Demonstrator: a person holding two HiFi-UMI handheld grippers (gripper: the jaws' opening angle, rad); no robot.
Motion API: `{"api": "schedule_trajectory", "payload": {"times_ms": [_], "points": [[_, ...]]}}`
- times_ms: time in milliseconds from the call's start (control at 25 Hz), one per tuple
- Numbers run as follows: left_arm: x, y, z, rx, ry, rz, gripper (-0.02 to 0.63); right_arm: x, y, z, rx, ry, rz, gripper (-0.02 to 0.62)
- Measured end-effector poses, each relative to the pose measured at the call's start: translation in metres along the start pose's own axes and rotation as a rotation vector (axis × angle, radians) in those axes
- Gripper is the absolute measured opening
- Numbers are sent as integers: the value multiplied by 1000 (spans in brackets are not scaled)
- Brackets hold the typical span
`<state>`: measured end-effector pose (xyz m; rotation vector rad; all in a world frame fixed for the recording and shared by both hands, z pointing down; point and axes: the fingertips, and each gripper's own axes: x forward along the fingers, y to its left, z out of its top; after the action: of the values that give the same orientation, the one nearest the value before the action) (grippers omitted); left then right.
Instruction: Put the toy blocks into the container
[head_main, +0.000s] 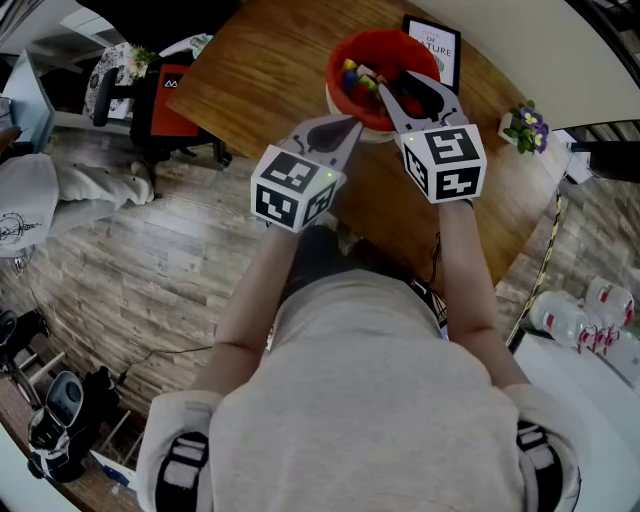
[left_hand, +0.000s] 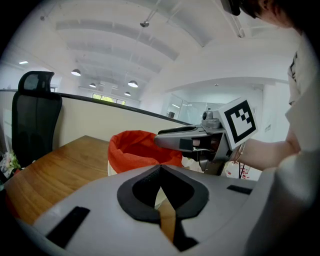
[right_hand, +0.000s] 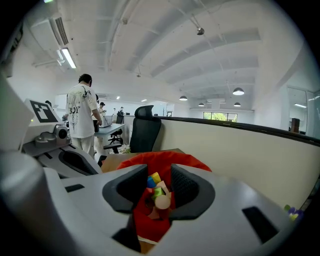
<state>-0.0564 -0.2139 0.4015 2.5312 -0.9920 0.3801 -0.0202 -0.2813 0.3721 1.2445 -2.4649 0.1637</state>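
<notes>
Several blocks (head_main: 358, 80) lie in the red container (head_main: 395, 45) on the table (head_main: 255, 80). My right gripper (head_main: 402, 88) hangs over it, jaws partly apart, gripping nothing. My left gripper (head_main: 345, 128) sits just beside the rim, jaws closed together, empty.

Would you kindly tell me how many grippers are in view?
2. The left gripper, shut, sits beside the red container; the right gripper, open, hangs over the toy blocks inside. None seems hidden.
</notes>
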Motion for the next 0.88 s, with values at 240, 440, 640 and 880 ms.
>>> {"api": "schedule_trajectory", "payload": {"times_ms": [240, 440, 640, 880], "points": [[-3, -3, 2, 6, -3, -3, 14, -4, 2, 2, -1, -7, -3, 155], [-4, -10, 0, 16, 1, -23, 12, -14, -1, 3, -8, -16, -25, 158], [0, -29, 0, 40, 8, -72, 12, -34, -10, 2, -3, -23, -76, 158], [12, -57, 2, 84, 24, -147, 12, -67, -30, -12, 26, -21, -160, 158]]}}
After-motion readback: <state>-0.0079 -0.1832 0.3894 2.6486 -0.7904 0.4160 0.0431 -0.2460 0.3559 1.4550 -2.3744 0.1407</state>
